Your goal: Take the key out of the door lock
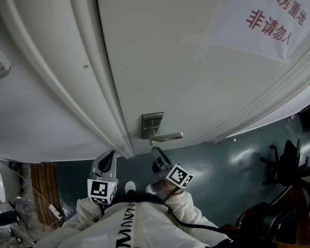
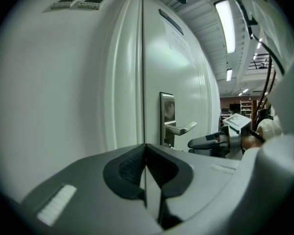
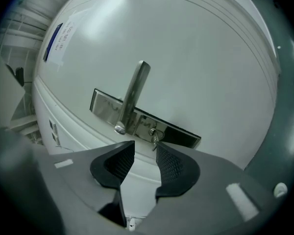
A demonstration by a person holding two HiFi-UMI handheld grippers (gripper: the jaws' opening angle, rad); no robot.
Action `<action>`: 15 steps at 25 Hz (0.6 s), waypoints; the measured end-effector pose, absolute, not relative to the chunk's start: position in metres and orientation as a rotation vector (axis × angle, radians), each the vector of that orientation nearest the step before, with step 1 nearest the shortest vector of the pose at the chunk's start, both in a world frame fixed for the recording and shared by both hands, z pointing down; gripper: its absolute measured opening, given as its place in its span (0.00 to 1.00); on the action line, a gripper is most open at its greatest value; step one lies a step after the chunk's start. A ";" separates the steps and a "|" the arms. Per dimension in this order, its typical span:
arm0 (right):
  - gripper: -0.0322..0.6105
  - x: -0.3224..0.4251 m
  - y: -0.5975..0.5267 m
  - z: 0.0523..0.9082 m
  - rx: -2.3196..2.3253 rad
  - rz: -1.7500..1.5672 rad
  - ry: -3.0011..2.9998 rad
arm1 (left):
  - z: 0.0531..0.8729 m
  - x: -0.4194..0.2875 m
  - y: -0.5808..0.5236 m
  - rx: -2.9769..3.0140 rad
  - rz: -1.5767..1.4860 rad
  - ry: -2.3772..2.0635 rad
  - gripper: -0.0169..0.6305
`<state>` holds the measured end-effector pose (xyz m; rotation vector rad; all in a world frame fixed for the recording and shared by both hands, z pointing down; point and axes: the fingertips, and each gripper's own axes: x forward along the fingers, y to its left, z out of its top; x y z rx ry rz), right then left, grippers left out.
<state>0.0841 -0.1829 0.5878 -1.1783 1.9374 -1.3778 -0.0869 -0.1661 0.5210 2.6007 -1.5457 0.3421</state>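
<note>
The key [image 3: 154, 135] sits in the lock on the steel plate [image 3: 181, 136], just beside the base of the lever handle [image 3: 135, 92] on the white door [image 3: 196, 58]. The right gripper [image 3: 144, 148] faces it with its jaws released and apart, and the key is just beyond their tips, untouched. The left gripper [image 2: 146, 153] hangs near the door's edge, its jaws clenched together on nothing.

notice [image 1: 263, 19]: white sheet, red characters | floor [image 1: 237, 174]: grey-green | ceiling light [image 2: 225, 26]: lit | dark furniture [image 1: 288, 161]: right edge
</note>
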 end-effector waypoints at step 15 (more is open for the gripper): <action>0.22 0.080 -0.219 0.614 -0.952 -1.529 1.751 | 0.535 -0.090 -0.160 2.541 0.403 -1.556 0.03</action>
